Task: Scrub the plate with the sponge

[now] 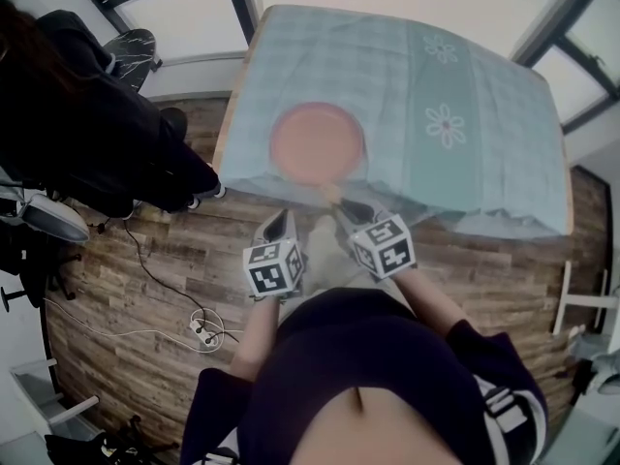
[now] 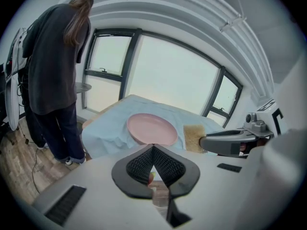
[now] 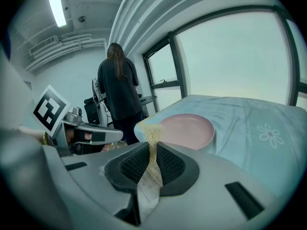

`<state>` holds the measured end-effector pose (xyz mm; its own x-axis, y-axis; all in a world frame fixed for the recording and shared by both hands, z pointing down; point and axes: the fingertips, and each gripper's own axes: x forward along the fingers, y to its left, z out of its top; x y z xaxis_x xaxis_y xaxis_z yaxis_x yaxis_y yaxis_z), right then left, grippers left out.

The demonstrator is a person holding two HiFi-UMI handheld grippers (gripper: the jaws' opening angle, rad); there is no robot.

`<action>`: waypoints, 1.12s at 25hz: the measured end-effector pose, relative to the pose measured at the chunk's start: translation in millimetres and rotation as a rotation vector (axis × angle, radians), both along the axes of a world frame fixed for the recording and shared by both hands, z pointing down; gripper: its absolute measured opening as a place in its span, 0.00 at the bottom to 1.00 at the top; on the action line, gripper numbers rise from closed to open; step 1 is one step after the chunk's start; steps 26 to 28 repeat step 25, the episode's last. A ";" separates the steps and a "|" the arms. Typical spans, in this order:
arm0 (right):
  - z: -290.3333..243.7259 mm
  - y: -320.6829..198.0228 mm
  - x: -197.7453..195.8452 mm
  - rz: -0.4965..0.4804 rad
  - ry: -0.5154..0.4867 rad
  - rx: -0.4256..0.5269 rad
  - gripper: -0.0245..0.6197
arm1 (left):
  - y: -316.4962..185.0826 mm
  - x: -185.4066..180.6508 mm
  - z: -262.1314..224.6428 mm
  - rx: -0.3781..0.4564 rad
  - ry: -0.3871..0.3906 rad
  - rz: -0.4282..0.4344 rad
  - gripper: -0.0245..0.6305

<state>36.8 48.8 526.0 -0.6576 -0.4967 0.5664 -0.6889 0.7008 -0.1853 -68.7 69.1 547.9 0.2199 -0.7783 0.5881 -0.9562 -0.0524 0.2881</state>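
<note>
A round pink plate (image 1: 316,141) (image 2: 151,129) (image 3: 187,131) lies on the light blue tablecloth (image 1: 465,76), close to the table's near edge. My right gripper (image 1: 341,204) (image 3: 152,150) is shut on a yellow sponge (image 3: 151,131) (image 2: 193,137) (image 1: 332,194), which sticks out past its jaws just short of the plate's near rim. My left gripper (image 1: 281,219) (image 2: 152,148) hangs beside it, off the table's front edge, with its jaws together and nothing between them. The left gripper view shows the right gripper (image 2: 235,140) to its right.
A person in dark clothes (image 1: 87,124) (image 2: 53,71) (image 3: 120,90) stands by the table's left side. Cables and a power strip (image 1: 201,332) lie on the wooden floor. Windows (image 2: 163,75) run behind the table. White flower prints (image 1: 446,124) mark the cloth's right part.
</note>
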 end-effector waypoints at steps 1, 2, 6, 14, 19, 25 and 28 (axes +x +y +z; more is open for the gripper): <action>-1.4 0.4 -0.4 0.003 -0.002 0.004 0.12 | -0.7 -0.4 -1.5 0.004 0.001 0.001 0.04; -2.8 0.7 -1.0 0.004 -0.003 0.009 0.12 | -1.0 -0.7 -2.9 0.007 0.001 0.002 0.04; -7.5 0.7 -2.6 0.013 -0.029 0.013 0.12 | -1.4 0.0 -6.1 0.016 0.000 0.013 0.04; -14.9 -3.2 -5.9 0.028 -0.068 0.003 0.12 | -4.2 -0.1 -7.8 0.020 0.003 0.017 0.04; -18.6 -0.8 -8.5 0.025 -0.081 0.012 0.12 | -1.3 0.2 -5.5 0.016 -0.001 0.023 0.04; -21.7 -0.9 -9.5 0.027 -0.097 0.009 0.12 | -2.1 -2.5 -5.6 0.016 0.002 0.015 0.04; -21.7 -0.9 -9.5 0.027 -0.097 0.009 0.12 | -2.1 -2.5 -5.6 0.016 0.002 0.015 0.04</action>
